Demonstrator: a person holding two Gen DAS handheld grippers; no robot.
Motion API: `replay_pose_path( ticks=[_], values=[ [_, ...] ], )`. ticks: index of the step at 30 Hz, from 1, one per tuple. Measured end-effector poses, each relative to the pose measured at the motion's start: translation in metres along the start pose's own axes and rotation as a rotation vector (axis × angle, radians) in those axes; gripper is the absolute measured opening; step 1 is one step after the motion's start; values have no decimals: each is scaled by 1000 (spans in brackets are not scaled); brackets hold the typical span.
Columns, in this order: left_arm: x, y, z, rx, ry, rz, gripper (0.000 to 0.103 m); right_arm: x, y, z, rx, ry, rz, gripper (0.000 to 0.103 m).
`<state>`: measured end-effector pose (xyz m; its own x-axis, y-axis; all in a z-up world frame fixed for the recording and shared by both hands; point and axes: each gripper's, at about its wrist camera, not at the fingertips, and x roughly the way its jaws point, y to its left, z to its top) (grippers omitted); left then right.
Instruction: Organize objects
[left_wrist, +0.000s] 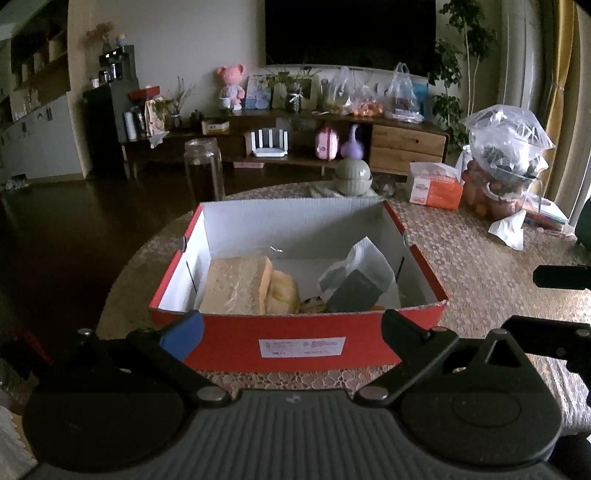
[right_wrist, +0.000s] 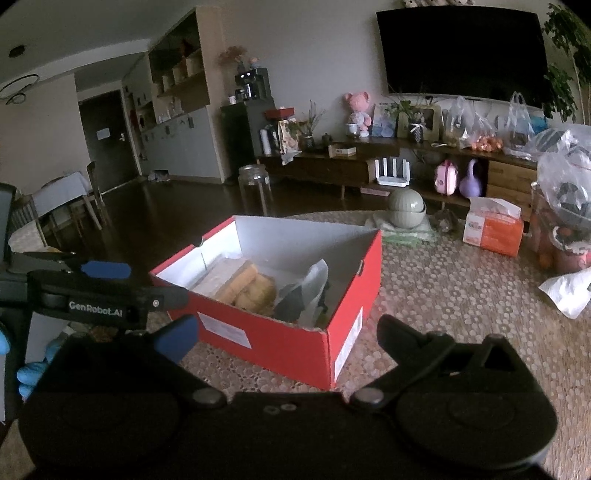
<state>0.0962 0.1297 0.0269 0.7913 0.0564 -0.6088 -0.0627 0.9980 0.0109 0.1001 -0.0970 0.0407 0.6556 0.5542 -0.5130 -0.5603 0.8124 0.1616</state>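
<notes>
An open red cardboard box (left_wrist: 229, 339) with a white inside stands on the round patterned table (left_wrist: 480, 266). Inside it lie a tan bubble-wrapped packet (left_wrist: 236, 284), a yellowish bundle (left_wrist: 284, 291) and a dark block in a clear bag (left_wrist: 354, 288). My left gripper (left_wrist: 291, 328) is open and empty, just in front of the box's near wall. My right gripper (right_wrist: 288, 332) is open and empty, facing the box's near corner (right_wrist: 325, 354). The left gripper's side also shows in the right wrist view (right_wrist: 107, 291).
On the far side of the table stand a green lidded bowl (left_wrist: 352, 175), an orange tissue pack (left_wrist: 436, 188), a glass jar (left_wrist: 204, 168) and plastic bags of fruit (left_wrist: 506, 166). A crumpled white tissue (left_wrist: 511, 229) lies at the right. A TV cabinet stands behind.
</notes>
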Motion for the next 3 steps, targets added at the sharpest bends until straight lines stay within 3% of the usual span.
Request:
replay_pose_path(
  ticks=[3],
  values=[
    [2,-2,-1,-1,12,-7,103,-1,-3,-2,1,0,-5,103]
  ],
)
